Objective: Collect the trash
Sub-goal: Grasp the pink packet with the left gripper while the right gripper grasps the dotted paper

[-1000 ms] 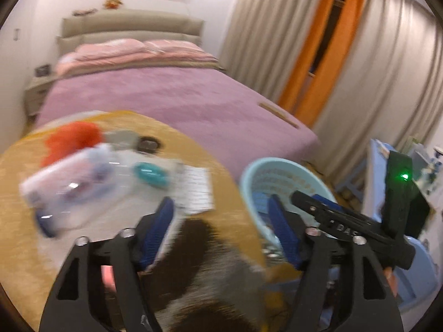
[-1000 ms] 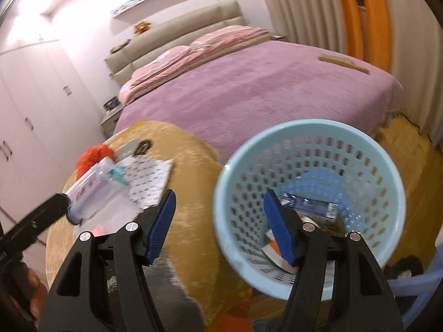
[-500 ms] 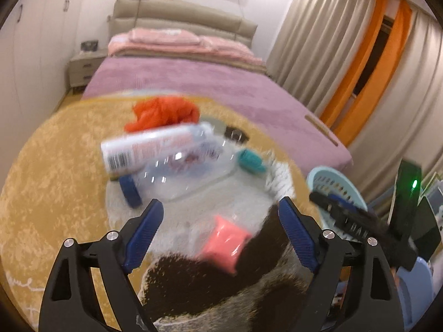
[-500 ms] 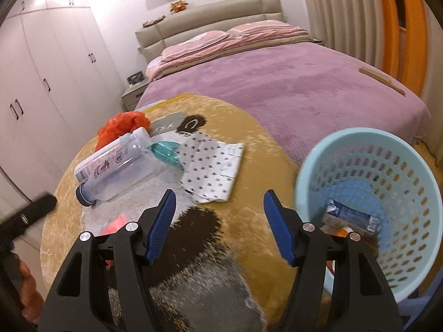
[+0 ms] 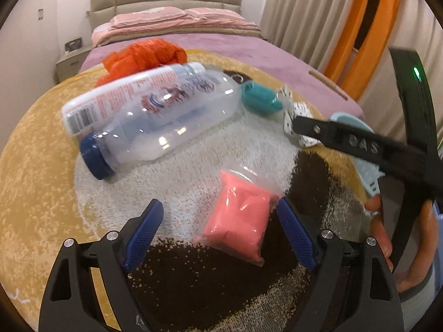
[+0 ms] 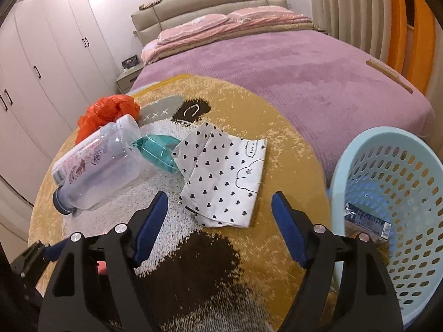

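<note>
A pink plastic packet lies on the round rug between the fingers of my open left gripper. Beyond it lie a clear plastic bottle with a blue cap, an orange plastic bag and a teal wrapper. My right gripper is open and empty, low over the rug, just short of a white heart-print paper bag. The bottle, teal wrapper and orange bag lie to its left. A light blue perforated basket holding some trash stands at the right.
A bed with a purple cover stands behind the rug, with a wooden brush on it. White wardrobes line the left wall. Curtains hang on the right. The right gripper's body crosses the left wrist view.
Both grippers swung left from the basket toward the trash on the rug. My left gripper came down around the pink packet. My right gripper drew close to the heart-print bag.
</note>
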